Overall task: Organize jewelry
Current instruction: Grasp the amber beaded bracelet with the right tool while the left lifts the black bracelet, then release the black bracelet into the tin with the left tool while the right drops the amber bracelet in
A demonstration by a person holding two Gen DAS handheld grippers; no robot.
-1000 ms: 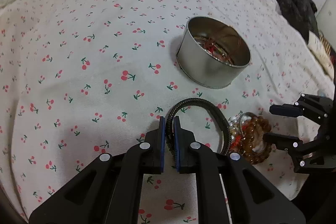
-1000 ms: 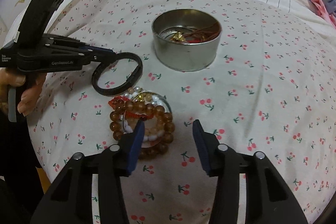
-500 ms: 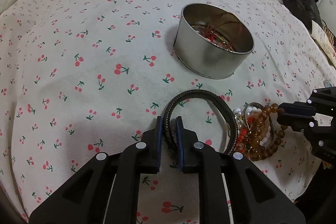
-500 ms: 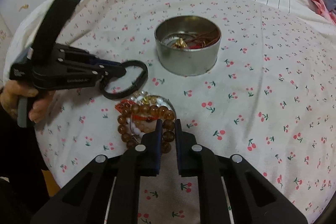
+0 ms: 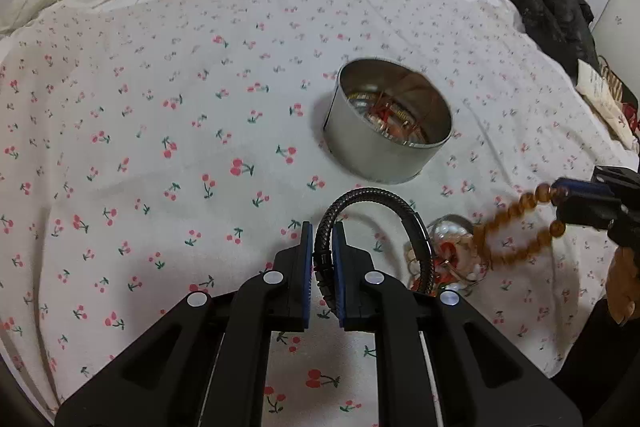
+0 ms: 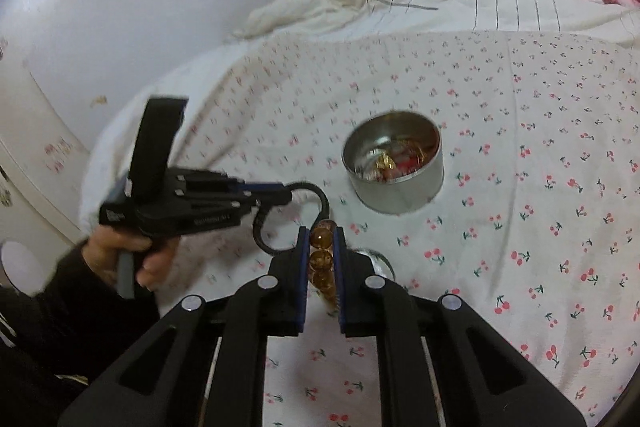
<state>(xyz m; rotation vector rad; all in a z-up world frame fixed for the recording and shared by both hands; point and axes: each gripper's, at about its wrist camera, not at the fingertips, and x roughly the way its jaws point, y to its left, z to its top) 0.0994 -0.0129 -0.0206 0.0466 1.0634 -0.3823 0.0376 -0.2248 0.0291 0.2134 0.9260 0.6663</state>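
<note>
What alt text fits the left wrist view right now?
The left tongs are shut on a black braided bracelet over a cherry-print sheet. Ahead stands a round metal tin; at right, the right tongs hold an amber bead bracelet.

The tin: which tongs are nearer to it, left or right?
Left, though not by much. The left tongs grip the black bracelet just before the tin; the right tongs hold the amber beads off to its side.
</note>
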